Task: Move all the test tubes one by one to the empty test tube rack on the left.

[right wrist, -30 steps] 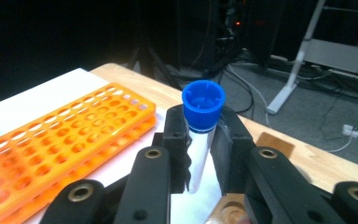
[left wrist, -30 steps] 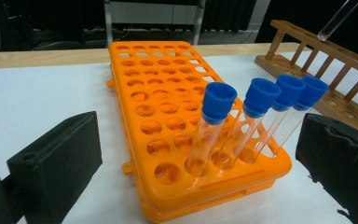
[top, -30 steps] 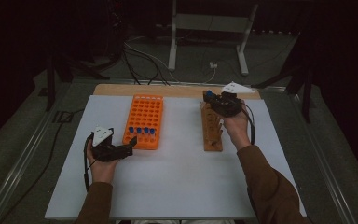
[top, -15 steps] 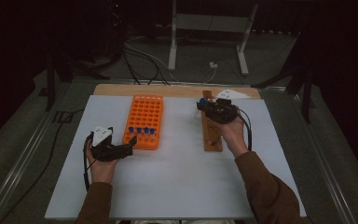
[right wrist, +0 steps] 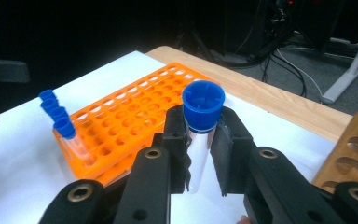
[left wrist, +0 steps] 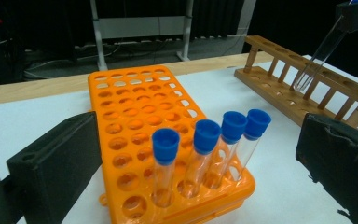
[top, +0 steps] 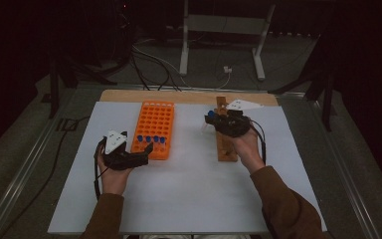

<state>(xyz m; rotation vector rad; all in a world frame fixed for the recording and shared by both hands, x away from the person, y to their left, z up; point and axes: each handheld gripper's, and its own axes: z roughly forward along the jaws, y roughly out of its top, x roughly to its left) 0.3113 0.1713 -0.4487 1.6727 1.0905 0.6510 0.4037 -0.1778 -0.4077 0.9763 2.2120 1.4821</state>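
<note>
My right gripper (right wrist: 200, 135) is shut on a clear test tube (right wrist: 198, 154) just below its blue cap (right wrist: 203, 105). In the high view this gripper (top: 210, 120) hovers left of the wooden rack (top: 225, 149), and the tube (top: 205, 128) hangs slanted from it. The orange rack (top: 154, 124) holds several blue-capped tubes (left wrist: 203, 149) in its near row. My left gripper (left wrist: 200, 140) stands open, its wide jaws framing those tubes without touching them. In the high view the left gripper (top: 146, 153) sits at the orange rack's near left corner.
A white sheet (top: 189, 189) covers the table, with a bare wooden strip (top: 129, 95) along the far edge. The wooden rack (left wrist: 307, 88) has a row of unfilled holes. Cables and a metal stand (top: 224, 45) lie on the floor beyond the table.
My right gripper has carried the tube left and nearer, off the wooden rack's far end towards the orange rack. The left gripper has barely shifted.
</note>
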